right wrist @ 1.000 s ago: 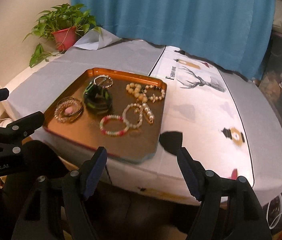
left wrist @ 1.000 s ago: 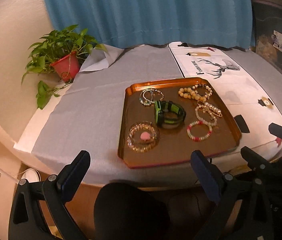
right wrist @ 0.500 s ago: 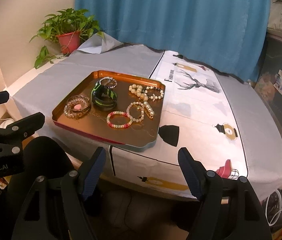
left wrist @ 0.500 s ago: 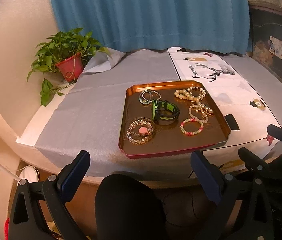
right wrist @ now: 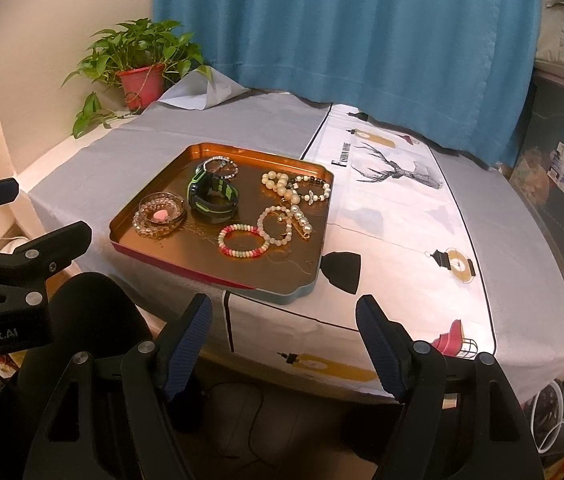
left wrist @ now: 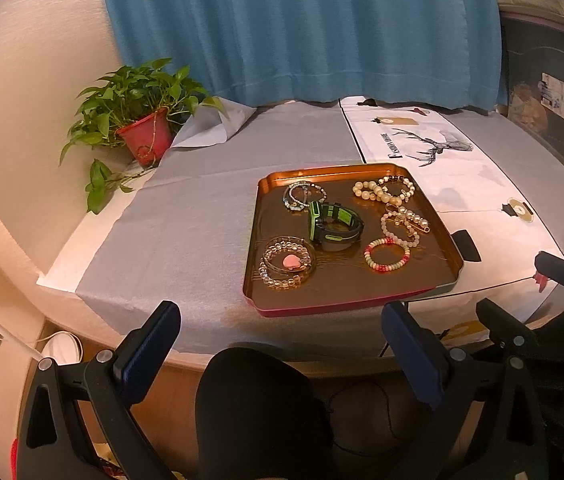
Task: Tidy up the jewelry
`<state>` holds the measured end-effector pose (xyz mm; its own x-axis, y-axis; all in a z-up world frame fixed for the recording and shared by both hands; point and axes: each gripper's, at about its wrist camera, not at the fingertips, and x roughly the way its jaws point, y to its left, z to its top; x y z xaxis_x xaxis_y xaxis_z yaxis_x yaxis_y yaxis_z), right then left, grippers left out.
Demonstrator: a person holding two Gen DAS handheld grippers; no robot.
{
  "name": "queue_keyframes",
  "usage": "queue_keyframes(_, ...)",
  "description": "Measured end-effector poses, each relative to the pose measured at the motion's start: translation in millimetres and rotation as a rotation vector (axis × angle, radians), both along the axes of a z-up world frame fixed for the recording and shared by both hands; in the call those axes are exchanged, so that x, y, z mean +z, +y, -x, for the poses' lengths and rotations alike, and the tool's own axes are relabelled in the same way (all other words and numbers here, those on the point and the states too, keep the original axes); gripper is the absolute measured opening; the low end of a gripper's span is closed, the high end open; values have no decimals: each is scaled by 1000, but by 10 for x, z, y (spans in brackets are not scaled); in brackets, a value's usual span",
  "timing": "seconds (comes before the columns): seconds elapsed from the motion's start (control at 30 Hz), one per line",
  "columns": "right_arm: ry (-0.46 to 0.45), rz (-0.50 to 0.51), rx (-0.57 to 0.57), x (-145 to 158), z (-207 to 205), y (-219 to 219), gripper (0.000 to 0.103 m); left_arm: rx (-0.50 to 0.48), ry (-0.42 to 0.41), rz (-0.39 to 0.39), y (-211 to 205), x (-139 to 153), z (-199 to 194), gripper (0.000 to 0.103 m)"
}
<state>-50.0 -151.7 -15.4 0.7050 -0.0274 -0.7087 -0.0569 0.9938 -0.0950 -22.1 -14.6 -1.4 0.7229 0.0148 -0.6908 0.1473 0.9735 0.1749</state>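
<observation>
Where tray (left wrist: 259, 236) sits: six bracelets (left wrist: 386, 253).

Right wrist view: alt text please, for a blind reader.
Copper tray of bead bracelets and a green-black watch sits on a cloth-covered table. The right gripper hangs open and empty before the table's near edge; a potted plant stands far left.

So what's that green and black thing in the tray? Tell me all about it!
It looks like a sports watch with a black band edged in bright green, probably rubbery plastic. The strap is curled into a closed loop and it lies near the middle of the copper-coloured tray. A thin beaded bracelet sits right behind it, maybe touching. No gripper is near it.
</observation>
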Motion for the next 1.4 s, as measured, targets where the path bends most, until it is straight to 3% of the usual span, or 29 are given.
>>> queue_keyframes(1.4,1,9,5,15,4,26,75,3,1,0,-17,-7,11,100)
